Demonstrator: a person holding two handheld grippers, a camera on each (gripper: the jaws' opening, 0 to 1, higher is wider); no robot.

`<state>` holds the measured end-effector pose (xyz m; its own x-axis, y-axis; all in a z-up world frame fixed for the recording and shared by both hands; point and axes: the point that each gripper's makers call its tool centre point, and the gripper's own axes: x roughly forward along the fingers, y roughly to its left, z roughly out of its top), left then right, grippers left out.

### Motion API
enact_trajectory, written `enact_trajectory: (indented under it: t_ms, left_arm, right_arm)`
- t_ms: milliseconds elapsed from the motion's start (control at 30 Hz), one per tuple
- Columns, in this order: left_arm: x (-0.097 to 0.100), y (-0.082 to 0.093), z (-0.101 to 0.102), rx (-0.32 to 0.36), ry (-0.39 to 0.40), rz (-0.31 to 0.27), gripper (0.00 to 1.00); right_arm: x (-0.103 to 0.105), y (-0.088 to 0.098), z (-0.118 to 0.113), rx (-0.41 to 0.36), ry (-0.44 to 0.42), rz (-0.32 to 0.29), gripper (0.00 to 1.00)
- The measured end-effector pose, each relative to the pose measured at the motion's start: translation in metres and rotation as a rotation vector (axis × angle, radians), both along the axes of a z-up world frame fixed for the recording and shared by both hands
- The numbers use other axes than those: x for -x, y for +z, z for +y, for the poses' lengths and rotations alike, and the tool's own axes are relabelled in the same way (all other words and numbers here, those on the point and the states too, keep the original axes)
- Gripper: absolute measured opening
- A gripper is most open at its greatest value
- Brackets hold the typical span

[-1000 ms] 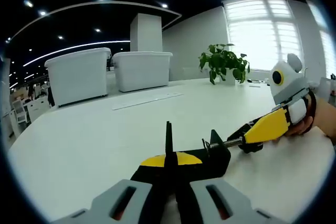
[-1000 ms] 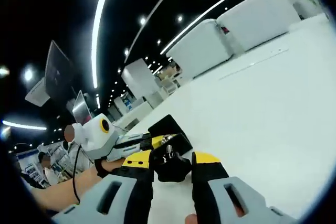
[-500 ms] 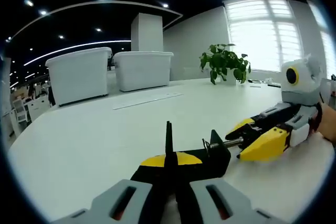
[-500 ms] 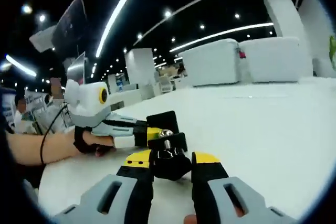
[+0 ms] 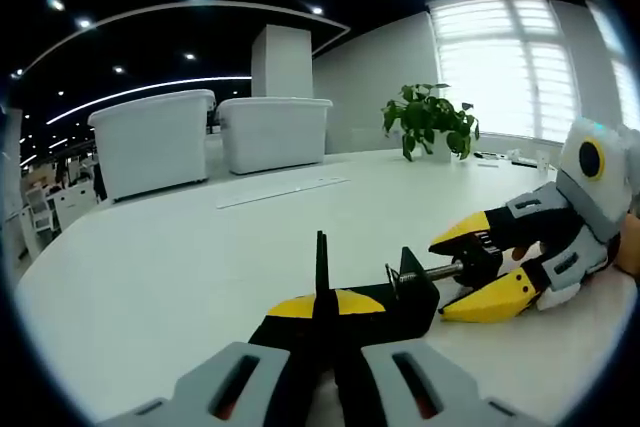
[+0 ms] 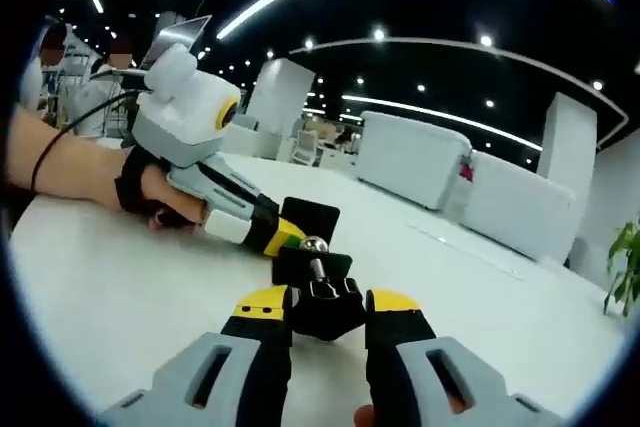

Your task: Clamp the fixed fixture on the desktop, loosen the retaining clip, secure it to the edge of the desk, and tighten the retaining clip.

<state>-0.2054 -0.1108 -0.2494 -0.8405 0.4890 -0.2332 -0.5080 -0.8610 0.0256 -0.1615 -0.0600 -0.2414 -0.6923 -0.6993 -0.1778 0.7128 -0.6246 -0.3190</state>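
A black clamp fixture lies on the white desk, its threaded screw pointing right. My left gripper is shut on the clamp's flat black body, yellow tips pressed together over it. My right gripper reaches in from the right, one yellow jaw above and one below the black knob at the screw's end. In the right gripper view my right gripper is shut on that knob; beyond it stand the screw's metal ball, the clamp's plate and my left gripper.
Two white tubs stand at the desk's far side, with a potted plant to their right. A long thin strip lies flat mid-desk. A person's hand holds the left gripper. The desk curves away at the left.
My right gripper has rolled around the screw's axis with the knob in its jaws; both yellow jaws now show, above and below the knob. The left gripper and clamp body stayed put.
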Motion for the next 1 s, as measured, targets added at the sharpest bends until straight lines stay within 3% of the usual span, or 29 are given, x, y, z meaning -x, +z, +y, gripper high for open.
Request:
enact_trajectory:
  t_ms: [167,200,267,333,367,400,567,700,800,1000]
  left_arm:
    - [-0.001,0.001,0.0,0.0,0.0,0.001,0.05]
    - [-0.001,0.001,0.0,0.0,0.0,0.001,0.05]
    - [-0.001,0.001,0.001,0.001,-0.006,0.002,0.05]
    - [-0.002,0.002,0.002,0.001,-0.01,0.002,0.05]
    - [-0.003,0.002,0.002,0.001,-0.008,0.003,0.05]
    - [-0.004,0.002,0.002,0.001,-0.009,0.002,0.05]
    - [-0.008,0.002,0.003,0.001,-0.009,0.003,0.05]
    - [-0.008,0.002,0.003,0.001,-0.01,0.003,0.05]
    - [-0.005,0.001,0.002,0.001,-0.009,0.002,0.05]
    - [0.0,0.0,0.001,0.001,-0.009,0.002,0.05]
  right_arm:
    - [0.002,-0.001,0.001,0.023,0.003,-0.025,0.28]
    - [0.006,-0.002,0.003,0.052,0.002,-0.06,0.28]
    - [0.004,-0.003,0.003,0.165,0.015,-0.201,0.29]
    - [0.008,0.008,0.005,0.332,0.05,-0.34,0.34]
    - [0.009,0.016,0.006,0.394,0.083,-0.36,0.37]
    - [-0.004,0.022,0.005,0.453,0.097,-0.38,0.4]
    - [0.011,0.034,0.021,0.644,0.081,-0.486,0.38]
    - [0.008,0.029,0.017,0.635,0.059,-0.495,0.3]
    - [0.003,0.024,0.011,0.581,0.062,-0.483,0.3]
    - [0.0,0.02,0.011,0.502,0.015,-0.418,0.3]
